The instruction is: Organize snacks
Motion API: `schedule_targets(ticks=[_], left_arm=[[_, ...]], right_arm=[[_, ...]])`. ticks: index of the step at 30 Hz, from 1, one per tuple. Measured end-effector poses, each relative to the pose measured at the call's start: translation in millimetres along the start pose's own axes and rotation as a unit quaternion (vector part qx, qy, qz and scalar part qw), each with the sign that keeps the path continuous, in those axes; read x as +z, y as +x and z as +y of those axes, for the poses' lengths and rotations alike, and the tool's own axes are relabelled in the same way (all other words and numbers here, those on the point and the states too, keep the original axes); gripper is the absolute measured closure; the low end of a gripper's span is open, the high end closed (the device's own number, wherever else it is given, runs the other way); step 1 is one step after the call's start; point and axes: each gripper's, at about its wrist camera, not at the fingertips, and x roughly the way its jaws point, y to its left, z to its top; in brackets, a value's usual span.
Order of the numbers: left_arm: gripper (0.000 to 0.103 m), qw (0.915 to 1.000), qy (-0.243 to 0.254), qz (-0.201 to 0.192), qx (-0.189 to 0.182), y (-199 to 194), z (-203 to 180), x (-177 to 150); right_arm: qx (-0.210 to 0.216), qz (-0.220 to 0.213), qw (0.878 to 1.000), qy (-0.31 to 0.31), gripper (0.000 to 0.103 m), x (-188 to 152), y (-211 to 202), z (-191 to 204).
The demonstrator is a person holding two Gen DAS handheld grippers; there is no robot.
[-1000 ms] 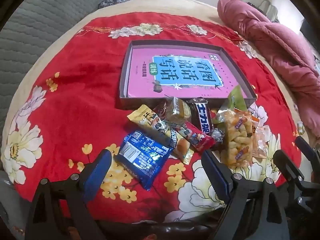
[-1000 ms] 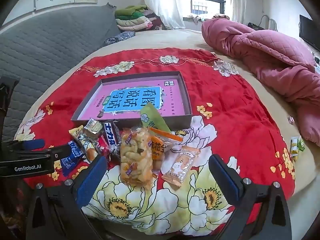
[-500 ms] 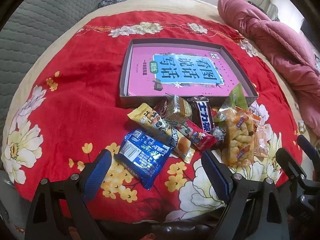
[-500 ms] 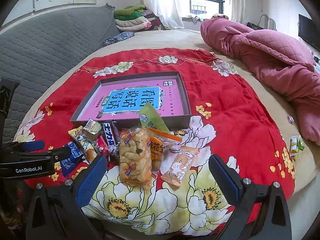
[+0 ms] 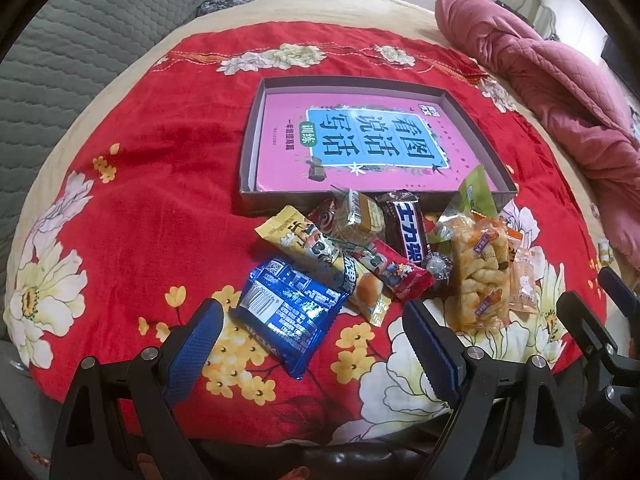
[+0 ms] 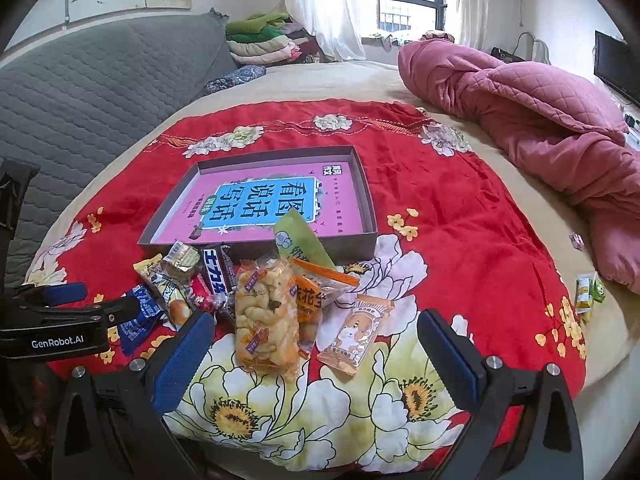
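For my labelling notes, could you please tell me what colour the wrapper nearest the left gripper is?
The flat foil snack wrapper is shiny blue with white print and a barcode; the left wrist view shows it best.

The pink book point(image 6: 264, 204) in the box carries big upside-down characters "看图说话写话" and a green tag "训练". The dark bar point(image 5: 406, 228) reads "士力架". The left gripper point(image 6: 56, 342) bears "GenRobot.AI". An orange pack point(image 6: 310, 298) shows "麻花".

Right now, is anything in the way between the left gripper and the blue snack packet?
No. The left gripper is open and the blue snack packet lies just ahead of its fingers, with only red cloth between. The yellow packet overlaps the blue one's far corner, away from the gripper.
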Motion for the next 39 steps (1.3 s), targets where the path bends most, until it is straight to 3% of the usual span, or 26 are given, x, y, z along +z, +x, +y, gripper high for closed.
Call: schedule_targets(ticks=[25,39], left_arm=[[0.012,0.9998,-0.014,0.013,0.006,9,9,-2],[0.012,0.9938,-0.089,0.067,0.002,36,49,-9]], right_arm=[[-0.010,0.006,1.000,0.023,0.001,-2,6,-11],[-0.015,0.024,0.998,0.060,0.001,-6,19,-30]])
